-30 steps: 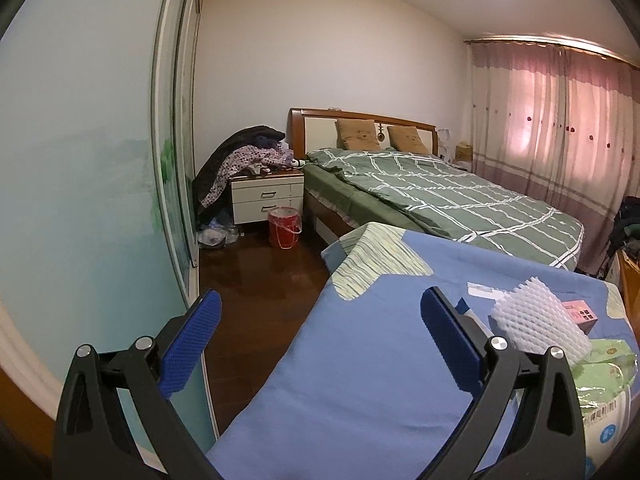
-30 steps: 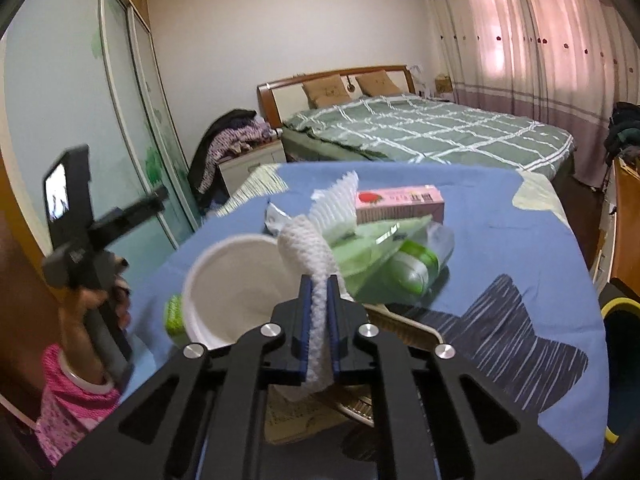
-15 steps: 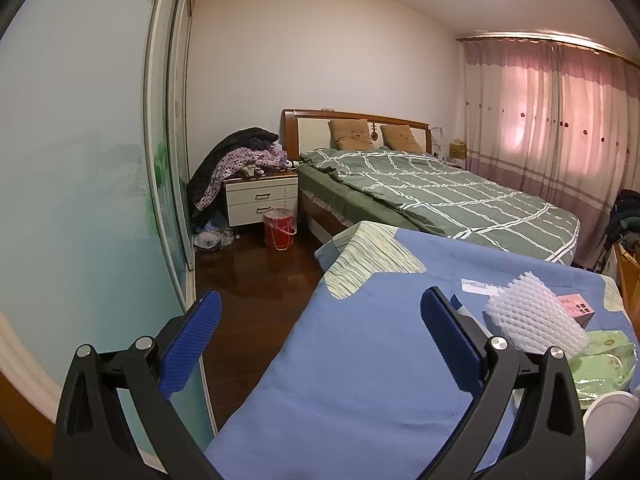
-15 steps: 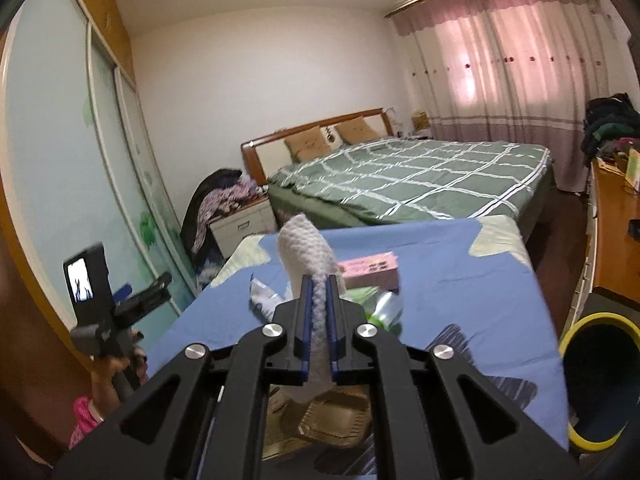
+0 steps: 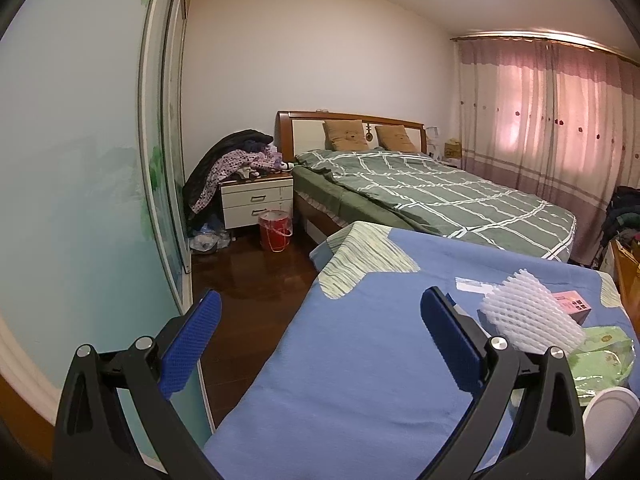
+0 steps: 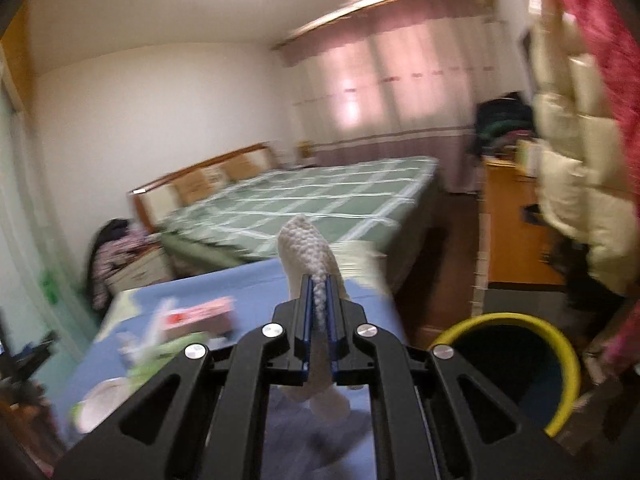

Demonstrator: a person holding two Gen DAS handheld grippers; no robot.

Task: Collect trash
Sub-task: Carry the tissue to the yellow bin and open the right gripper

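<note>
My right gripper (image 6: 319, 286) is shut on a white foam net sleeve (image 6: 306, 246), held in the air above the blue blanket (image 6: 248, 288). A dark bin with a yellow rim (image 6: 516, 364) stands on the floor at the lower right of it. My left gripper (image 5: 320, 312) is open and holds nothing, over the blue blanket's (image 5: 352, 380) left edge. To its right lie another white foam net (image 5: 528, 316), a pink box (image 5: 574, 304), green wrappers (image 5: 604, 356) and a white cup (image 5: 612, 408). The pink box (image 6: 200, 312) and green wrappers (image 6: 164, 354) show blurred in the right wrist view.
A bed with a green checked cover (image 5: 432, 196) lies beyond. A white nightstand (image 5: 256, 204) piled with clothes and a red bucket (image 5: 275, 230) stand on the dark wood floor. A wardrobe door (image 5: 80, 200) is close on the left. An orange desk (image 6: 512, 220) stands behind the bin.
My right gripper has swung to the right with the foam net, away from the pile of trash, and the yellow-rimmed bin has come into view. The left gripper has stayed in place.
</note>
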